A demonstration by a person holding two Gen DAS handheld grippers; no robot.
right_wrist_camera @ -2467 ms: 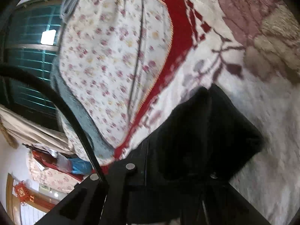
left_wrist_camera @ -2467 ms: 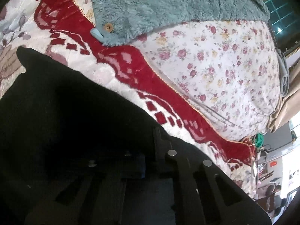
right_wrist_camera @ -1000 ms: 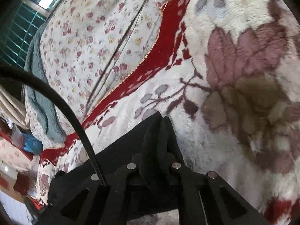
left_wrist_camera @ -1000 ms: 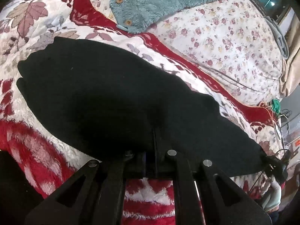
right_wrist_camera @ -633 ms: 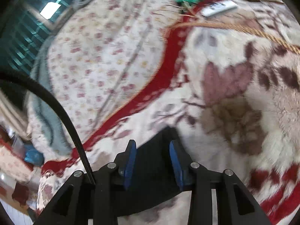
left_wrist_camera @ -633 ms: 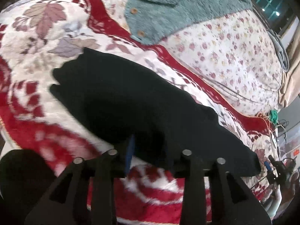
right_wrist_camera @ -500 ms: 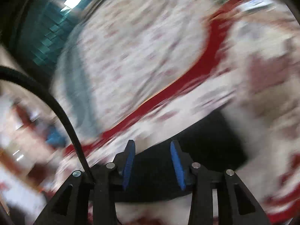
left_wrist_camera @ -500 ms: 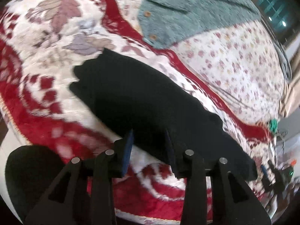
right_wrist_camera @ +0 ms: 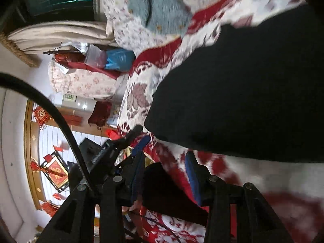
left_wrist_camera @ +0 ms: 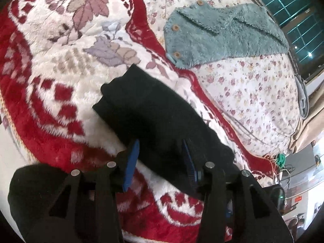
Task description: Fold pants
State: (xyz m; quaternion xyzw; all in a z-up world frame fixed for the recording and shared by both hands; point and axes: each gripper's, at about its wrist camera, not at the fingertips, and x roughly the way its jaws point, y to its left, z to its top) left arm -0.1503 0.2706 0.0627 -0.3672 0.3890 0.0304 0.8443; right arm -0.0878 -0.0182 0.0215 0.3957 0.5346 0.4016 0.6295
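The black pants [left_wrist_camera: 158, 117] lie folded in a long strip on the red and white plush blanket [left_wrist_camera: 50, 81]. In the left wrist view my left gripper [left_wrist_camera: 161, 141] hovers over the strip's near edge. Its jaws are opening, and the blue pads [left_wrist_camera: 131, 162] stand apart on either side of the cloth without pressing it. In the right wrist view the pants [right_wrist_camera: 243, 93] fill the upper right. My right gripper [right_wrist_camera: 164, 156] is open just off their rounded end, above the blanket [right_wrist_camera: 232, 168], with nothing between its pads.
A teal fleece garment [left_wrist_camera: 222, 34] with wooden buttons lies beyond the pants on a floral quilt [left_wrist_camera: 253, 93]. The bed's edge drops away at the left [left_wrist_camera: 12, 151]. In the right wrist view there are bags [right_wrist_camera: 117, 58], a curtain [right_wrist_camera: 60, 32] and room clutter past the bed.
Both grippers went from shut on the pants to open and let them go. The left one drew back from the cloth. The right one swung fast along the strip to its other end.
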